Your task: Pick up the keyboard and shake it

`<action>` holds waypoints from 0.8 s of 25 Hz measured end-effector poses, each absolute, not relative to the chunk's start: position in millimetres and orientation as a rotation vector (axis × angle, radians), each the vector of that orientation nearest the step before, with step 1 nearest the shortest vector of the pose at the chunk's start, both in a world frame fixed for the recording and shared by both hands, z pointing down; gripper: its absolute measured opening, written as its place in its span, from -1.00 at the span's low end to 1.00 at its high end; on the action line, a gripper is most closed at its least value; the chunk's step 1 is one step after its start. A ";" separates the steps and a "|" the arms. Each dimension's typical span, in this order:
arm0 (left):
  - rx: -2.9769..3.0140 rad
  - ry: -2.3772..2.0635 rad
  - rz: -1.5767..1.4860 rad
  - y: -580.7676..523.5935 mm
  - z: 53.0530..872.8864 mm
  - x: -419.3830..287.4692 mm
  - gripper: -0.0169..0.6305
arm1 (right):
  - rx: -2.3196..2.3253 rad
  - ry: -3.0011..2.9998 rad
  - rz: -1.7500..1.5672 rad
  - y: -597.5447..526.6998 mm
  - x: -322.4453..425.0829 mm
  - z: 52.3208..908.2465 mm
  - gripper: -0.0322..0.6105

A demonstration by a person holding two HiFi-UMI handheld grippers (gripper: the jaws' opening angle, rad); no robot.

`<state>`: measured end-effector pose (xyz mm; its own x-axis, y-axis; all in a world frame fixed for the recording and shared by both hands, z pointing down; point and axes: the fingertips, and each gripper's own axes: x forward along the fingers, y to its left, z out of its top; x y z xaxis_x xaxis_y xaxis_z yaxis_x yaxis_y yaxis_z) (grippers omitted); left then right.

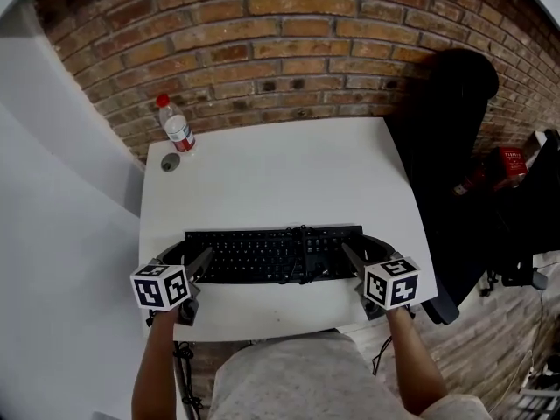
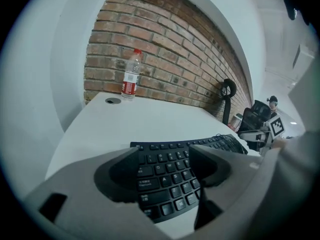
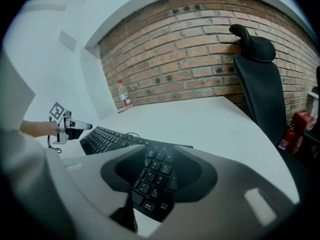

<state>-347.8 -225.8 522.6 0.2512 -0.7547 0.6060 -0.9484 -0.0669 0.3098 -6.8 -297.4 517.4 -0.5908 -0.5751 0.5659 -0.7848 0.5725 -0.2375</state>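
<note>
Head view: a person seated at a white desk [image 1: 280,178] holds a two-jaw gripper at each end of a black keyboard [image 1: 262,254], which lies flat along the near edge of the desk, its length running left to right. A black cord [image 1: 304,237] loops over the keyboard right of its middle.

At the left end, the left gripper [image 1: 203,258] points down at the keys. In the left gripper view its jaws stand released and well apart, with the keyboard's left end showing in the gap between them and neither pad pressing on it.

At the right end, the right gripper [image 1: 351,256] has its jaws parted by a narrower gap. The number pad shows between them in the right gripper view, and they do not clamp it.

At the far left corner of the desk a clear plastic bottle [image 1: 178,128] with a red cap and label stands upright, with a small round grey object [image 1: 170,162] just beside it on the near side. A brick wall [image 1: 289,42] runs behind the desk. To the right stands a black office chair [image 1: 446,147], with a red fire extinguisher [image 1: 507,160] beyond it.
</note>
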 end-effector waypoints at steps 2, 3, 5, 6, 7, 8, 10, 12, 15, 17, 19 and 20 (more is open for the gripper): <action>1.856 -1.549 0.381 -226.5 525.2 -357.3 0.07 | 1.117 -2.365 0.670 -298.3 -3.5 518.6 -0.29; 1.847 -1.543 0.374 -227.2 526.8 -361.0 0.10 | 1.127 -2.358 0.672 -298.9 -1.8 519.2 -0.26; 1.825 -1.521 0.351 -228.1 531.7 -366.2 0.18 | 1.140 -2.344 0.678 -299.8 1.3 521.5 -0.20; 1.815 -1.508 0.345 -228.5 535.1 -367.7 0.22 | 1.144 -2.338 0.684 -300.2 2.9 523.1 -0.16; 1.808 -1.494 0.346 -228.9 538.9 -368.3 0.26 | 1.146 -2.331 0.692 -300.5 4.6 525.0 -0.12; 1.803 -1.479 0.350 -229.4 542.6 -368.0 0.30 | 1.146 -2.325 0.703 -301.0 6.3 526.9 -0.08; 1.803 -1.443 0.357 -231.4 547.1 -364.9 0.35 | 1.143 -2.316 0.736 -303.1 9.0 530.5 -0.01; 1.805 -1.402 0.357 -233.1 548.7 -359.9 0.36 | 1.142 -2.309 0.780 -306.3 11.7 534.3 0.04; 1.803 -1.377 0.397 -234.8 552.8 -359.6 0.38 | 1.137 -2.298 0.861 -310.4 13.1 539.8 0.11; 1.804 -1.368 0.420 -238.0 554.2 -359.7 0.40 | 1.130 -2.288 0.903 -313.7 11.9 543.4 0.17; 1.799 -1.350 0.425 -240.3 554.8 -357.5 0.44 | 1.121 -2.277 0.938 -316.0 9.7 546.5 0.22; 1.795 -1.344 0.430 -241.0 555.6 -356.7 0.44 | 1.113 -2.271 0.956 -316.5 8.3 547.9 0.24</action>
<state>-356.7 -241.0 555.6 0.3684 -0.6227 0.6903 -0.9079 -0.0810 0.4114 8.3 -316.5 547.9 -0.5826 -0.5093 0.6333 -0.8089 0.4389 -0.3912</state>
